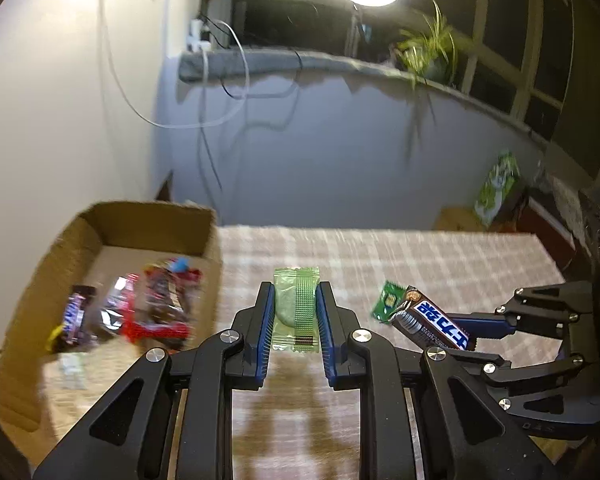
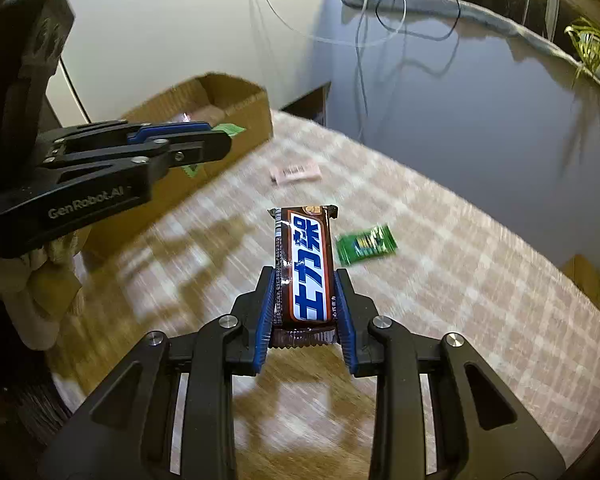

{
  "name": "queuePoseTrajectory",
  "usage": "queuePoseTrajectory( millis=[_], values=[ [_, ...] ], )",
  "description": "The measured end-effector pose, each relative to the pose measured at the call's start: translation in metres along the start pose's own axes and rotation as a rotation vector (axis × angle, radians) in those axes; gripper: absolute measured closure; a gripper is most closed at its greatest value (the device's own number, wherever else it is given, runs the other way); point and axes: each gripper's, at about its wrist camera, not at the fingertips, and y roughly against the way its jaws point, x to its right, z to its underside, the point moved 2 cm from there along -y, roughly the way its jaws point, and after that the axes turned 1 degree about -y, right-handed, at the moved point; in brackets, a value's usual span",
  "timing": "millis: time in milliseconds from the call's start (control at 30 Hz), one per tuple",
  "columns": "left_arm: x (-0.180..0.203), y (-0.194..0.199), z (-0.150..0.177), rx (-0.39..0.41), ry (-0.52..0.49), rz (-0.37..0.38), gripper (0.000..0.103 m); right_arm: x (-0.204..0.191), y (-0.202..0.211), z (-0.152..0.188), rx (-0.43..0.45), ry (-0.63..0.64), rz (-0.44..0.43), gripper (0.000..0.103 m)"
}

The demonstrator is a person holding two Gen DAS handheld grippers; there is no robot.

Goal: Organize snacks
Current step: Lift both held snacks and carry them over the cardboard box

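Two grippers raised over the table (image 1: 380, 248), each tilted down.
Left gripper (image 1: 296, 312) clenched on a green packet (image 1: 298, 308); right gripper (image 2: 305, 304) grasping a bar (image 2: 306, 268), box (image 1: 156, 224) at ten o'clock.

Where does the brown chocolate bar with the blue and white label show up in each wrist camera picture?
Left wrist view: chocolate bar at lower right, clamped in the right gripper.
Right wrist view: bar at centre, standing up between the blue pads.
Shared landmark: the cardboard box, at left in both.
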Motion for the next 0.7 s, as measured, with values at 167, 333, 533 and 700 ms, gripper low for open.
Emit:
queuePoseTrajectory(
  millis=[167, 333, 533, 700],
  values=[
    [-0.022, 0.015, -0.005, 0.045, 0.04, -0.028, 0.084, -0.018, 0.005, -0.019, 0.039, 0.012, -0.009, 0.073],
    [-0.039, 0.029, -0.005, 0.08, 0.067, -0.058, 0.084, -0.038, 0.002, -0.037, 0.064, 0.033, -0.021, 0.073],
    [-0.059, 0.041, -0.002, 0.104, 0.087, -0.087, 0.084, -0.063, -0.004, -0.057, 0.087, 0.061, -0.031, 0.073],
    [-0.073, 0.049, 0.002, 0.117, 0.103, -0.114, 0.084, -0.08, -0.015, -0.071, 0.096, 0.073, -0.047, 0.073]
  ],
)
